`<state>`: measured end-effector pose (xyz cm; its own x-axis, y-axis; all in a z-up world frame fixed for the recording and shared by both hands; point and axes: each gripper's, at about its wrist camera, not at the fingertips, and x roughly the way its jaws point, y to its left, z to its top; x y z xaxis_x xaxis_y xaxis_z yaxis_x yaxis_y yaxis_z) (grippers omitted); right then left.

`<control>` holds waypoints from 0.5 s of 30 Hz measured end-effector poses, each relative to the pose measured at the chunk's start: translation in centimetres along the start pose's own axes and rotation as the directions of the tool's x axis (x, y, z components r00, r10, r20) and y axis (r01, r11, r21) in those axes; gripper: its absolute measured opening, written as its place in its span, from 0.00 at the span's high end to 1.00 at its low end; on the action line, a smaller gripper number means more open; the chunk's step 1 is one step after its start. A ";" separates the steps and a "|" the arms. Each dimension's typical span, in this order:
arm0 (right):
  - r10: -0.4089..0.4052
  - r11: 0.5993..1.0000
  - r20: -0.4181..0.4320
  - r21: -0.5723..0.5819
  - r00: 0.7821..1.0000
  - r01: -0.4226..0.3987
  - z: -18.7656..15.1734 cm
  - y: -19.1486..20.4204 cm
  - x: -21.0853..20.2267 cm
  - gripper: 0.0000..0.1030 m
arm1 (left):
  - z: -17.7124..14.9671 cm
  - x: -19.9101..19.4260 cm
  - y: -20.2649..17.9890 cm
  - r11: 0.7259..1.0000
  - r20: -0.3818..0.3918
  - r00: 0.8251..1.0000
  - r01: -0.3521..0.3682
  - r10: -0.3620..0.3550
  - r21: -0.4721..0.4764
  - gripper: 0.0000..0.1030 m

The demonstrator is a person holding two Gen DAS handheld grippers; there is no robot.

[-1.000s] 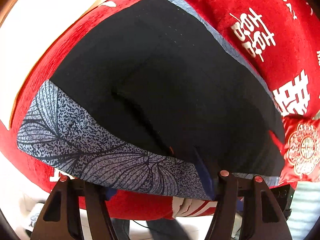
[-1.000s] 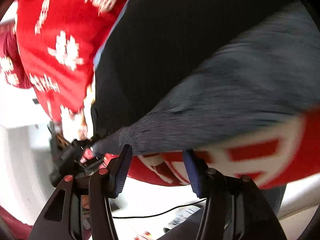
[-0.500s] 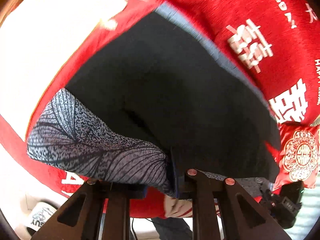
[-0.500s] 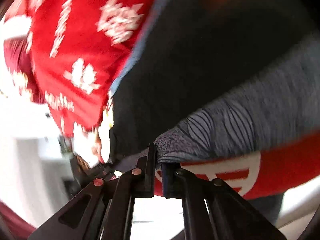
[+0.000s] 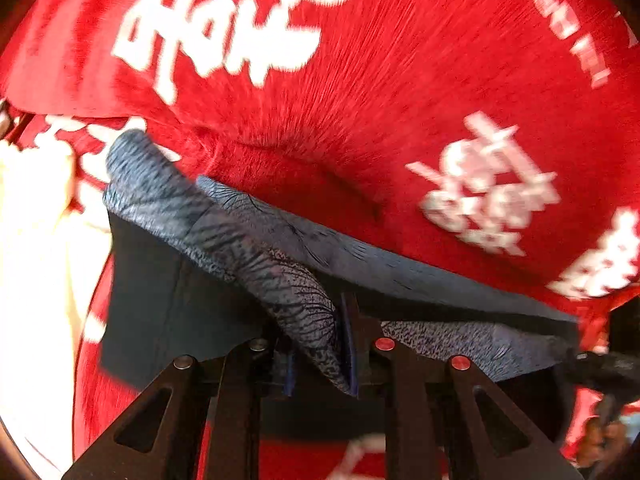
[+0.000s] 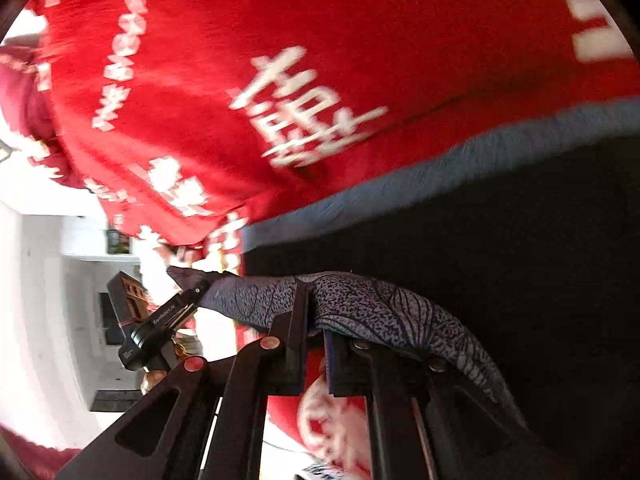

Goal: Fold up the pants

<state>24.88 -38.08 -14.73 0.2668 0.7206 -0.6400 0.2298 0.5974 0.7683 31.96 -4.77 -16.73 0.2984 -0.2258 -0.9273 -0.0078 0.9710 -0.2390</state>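
The pants are dark, with a grey-blue leaf-patterned band along one end. They lie on a red blanket printed with white characters. My left gripper is shut on a bunched part of that band, held up over the dark cloth. In the right wrist view my right gripper is shut on the same patterned band, which drapes over its right finger. The dark cloth spreads behind it. The other gripper shows at the left, at the band's far tip.
The red blanket fills the far half of both views. A pale cream patch lies at the left of the left wrist view. White floor and wall show beyond the blanket's edge, and a dark red cushion sits at far left.
Both grippers shut on the patterned band, one near each end, then lifted it and swept it across the dark cloth toward the far edge. Much more red blanket now fills both views.
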 end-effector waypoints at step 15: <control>-0.096 0.984 -0.058 -0.155 0.994 0.086 1.9 3.0 1.7 0.21 | -0.1 -4.1 0.9 0.977 0.016 0.982 -0.189 0.188 0.095 0.21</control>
<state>27.82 -35.71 -13.51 0.1883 0.6789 -0.7096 0.1044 0.7046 0.7019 30.61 -3.02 -13.19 0.3072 -0.0378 -0.9509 0.0263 0.9992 -0.0312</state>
